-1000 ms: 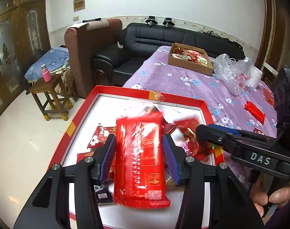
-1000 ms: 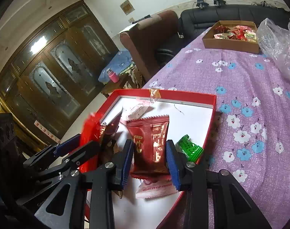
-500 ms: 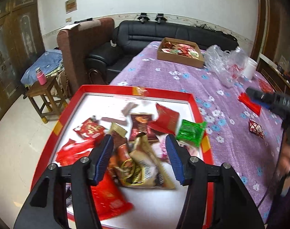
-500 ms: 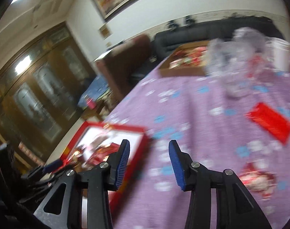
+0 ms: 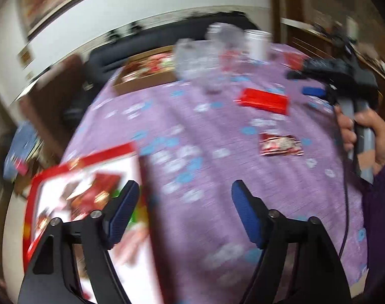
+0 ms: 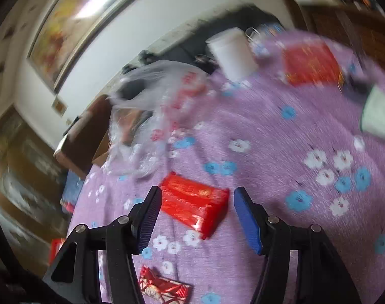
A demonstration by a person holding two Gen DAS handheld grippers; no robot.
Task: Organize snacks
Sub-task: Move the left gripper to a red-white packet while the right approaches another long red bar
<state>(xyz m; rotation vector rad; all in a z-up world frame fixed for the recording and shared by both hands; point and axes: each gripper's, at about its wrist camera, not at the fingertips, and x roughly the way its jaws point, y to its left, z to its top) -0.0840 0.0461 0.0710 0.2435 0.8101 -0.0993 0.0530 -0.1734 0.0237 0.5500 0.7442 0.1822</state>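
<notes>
Over the purple flowered tablecloth (image 5: 205, 131) my left gripper (image 5: 183, 202) hangs with its jaws opening and nothing between them. The red-rimmed tray (image 5: 83, 162) holding several snack packets lies at its lower left. My right gripper (image 6: 196, 210) hovers over a long red snack packet (image 6: 192, 206) lying on the cloth; its jaws are opening and the pads stand clear of the packet. That same red packet (image 5: 263, 101) and a dark red packet (image 5: 281, 145) show in the left wrist view, near the right gripper (image 5: 316, 86) held by a hand (image 5: 367, 131).
A cardboard box of snacks (image 5: 146, 72), a clear plastic bag (image 6: 157, 106) and a white cup (image 6: 232, 53) stand at the far side of the table. A flat red box (image 6: 311, 62) lies far right. Another small red-and-white packet (image 6: 164, 288) lies near the right gripper's base.
Both grippers let go of their snack packets into the tray, opened wider and swung right, away from the tray and over the tablecloth. The right gripper now hovers over the long red packet.
</notes>
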